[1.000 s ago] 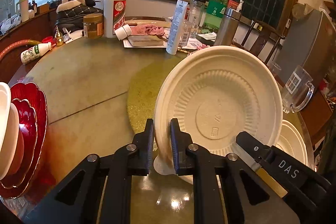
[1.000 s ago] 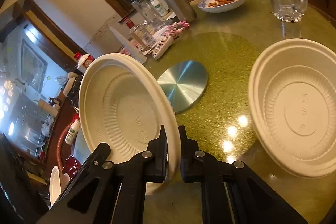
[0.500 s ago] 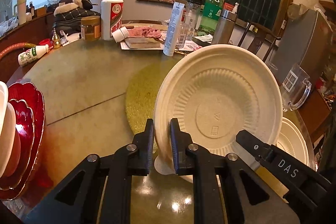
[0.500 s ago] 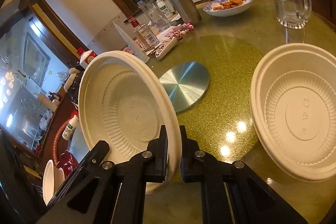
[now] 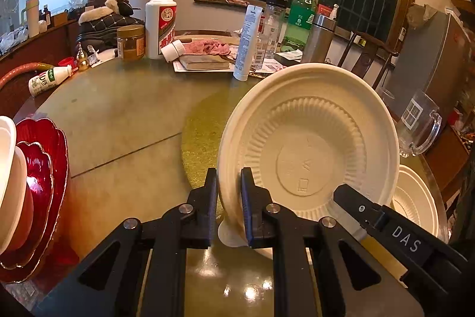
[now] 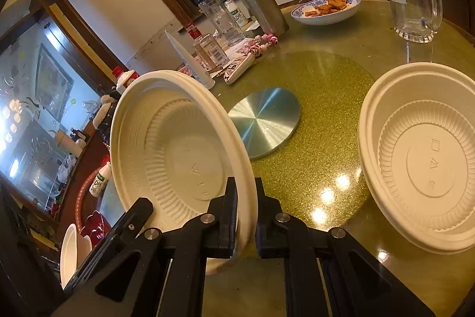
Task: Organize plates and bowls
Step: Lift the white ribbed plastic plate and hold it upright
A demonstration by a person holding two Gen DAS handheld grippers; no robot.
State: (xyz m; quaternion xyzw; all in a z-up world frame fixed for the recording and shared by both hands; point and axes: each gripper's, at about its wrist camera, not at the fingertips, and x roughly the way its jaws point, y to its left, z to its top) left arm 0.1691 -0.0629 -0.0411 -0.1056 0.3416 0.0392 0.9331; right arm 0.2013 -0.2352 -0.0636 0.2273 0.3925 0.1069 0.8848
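Left gripper clamped on cream bowl's rim, right gripper pinching likewise — both tilted above table. Barely shifted lately — probably carrying toward red plates.

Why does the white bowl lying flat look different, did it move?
No. The flat bowl stays beside the metal disc; the right hand-held gripper shifted the view instead.

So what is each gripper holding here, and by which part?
Both the left gripper and right gripper pinch the same tilted cream disposable bowl by its rim, at separate spots.
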